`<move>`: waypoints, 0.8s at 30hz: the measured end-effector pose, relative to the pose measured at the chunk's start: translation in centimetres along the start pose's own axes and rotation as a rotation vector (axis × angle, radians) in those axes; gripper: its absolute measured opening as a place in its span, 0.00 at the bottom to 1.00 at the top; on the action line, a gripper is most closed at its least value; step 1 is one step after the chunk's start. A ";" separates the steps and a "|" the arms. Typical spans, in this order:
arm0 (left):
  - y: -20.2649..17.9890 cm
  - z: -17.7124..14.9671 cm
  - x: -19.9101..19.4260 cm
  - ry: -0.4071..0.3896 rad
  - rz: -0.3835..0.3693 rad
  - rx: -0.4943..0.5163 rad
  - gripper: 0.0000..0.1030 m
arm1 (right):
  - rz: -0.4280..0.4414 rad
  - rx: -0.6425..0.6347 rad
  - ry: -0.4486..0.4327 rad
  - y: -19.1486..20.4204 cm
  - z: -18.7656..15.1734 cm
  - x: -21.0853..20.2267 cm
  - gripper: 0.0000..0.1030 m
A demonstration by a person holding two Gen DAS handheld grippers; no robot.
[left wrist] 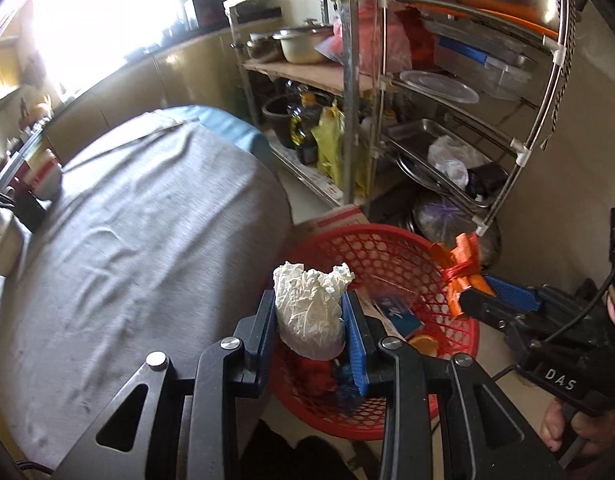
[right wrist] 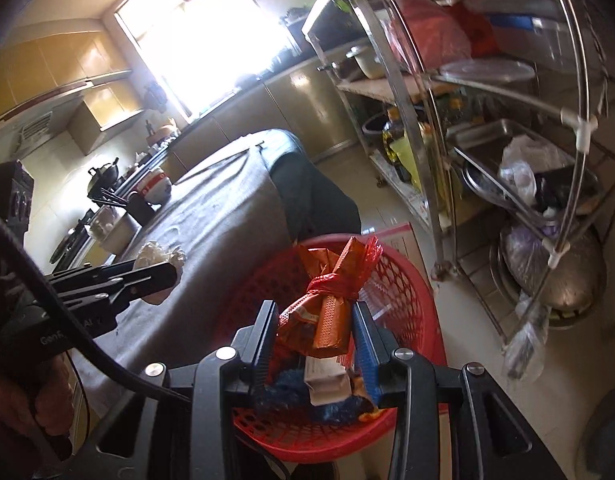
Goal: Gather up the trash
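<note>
My left gripper (left wrist: 309,316) is shut on a crumpled white paper wad (left wrist: 311,312) and holds it above the near rim of a red mesh basket (left wrist: 371,248) on the floor. My right gripper (right wrist: 315,328) is shut on an orange snack wrapper tied in red net (right wrist: 327,300), held over the same basket (right wrist: 403,296). The basket holds several pieces of trash, among them a blue packet (left wrist: 399,312) and a white carton (right wrist: 327,380). The right gripper shows in the left wrist view (left wrist: 473,286), the left gripper with its wad in the right wrist view (right wrist: 163,268).
A table with a grey cloth (left wrist: 127,240) stands left of the basket, with pots and bowls (right wrist: 155,188) at its far end. A metal rack (left wrist: 447,100) with pans, trays and bags stands right behind the basket. A cardboard box (right wrist: 403,240) sits behind it.
</note>
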State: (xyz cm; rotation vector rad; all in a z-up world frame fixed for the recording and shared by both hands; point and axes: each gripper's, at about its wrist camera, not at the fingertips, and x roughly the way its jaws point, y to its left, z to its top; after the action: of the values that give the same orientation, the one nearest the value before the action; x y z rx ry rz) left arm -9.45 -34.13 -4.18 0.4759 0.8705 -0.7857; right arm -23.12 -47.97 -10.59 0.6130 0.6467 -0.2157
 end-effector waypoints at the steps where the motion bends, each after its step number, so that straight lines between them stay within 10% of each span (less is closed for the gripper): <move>1: -0.1 -0.1 0.2 0.007 -0.013 0.001 0.34 | 0.000 0.006 0.009 -0.3 -0.1 0.2 0.40; 11: -0.4 -0.9 -0.2 0.011 -0.015 0.029 0.58 | 0.046 0.149 0.064 -2.6 -0.2 0.8 0.56; 24: 7.3 -3.7 -9.9 -0.125 0.329 -0.111 0.68 | 0.098 -0.063 0.036 6.3 1.9 -0.6 0.60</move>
State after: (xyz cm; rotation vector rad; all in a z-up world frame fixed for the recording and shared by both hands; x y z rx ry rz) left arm -9.61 -22.96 2.26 0.4526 0.6930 -0.4578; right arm -20.29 -44.08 -6.07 0.5873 0.6536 -0.0928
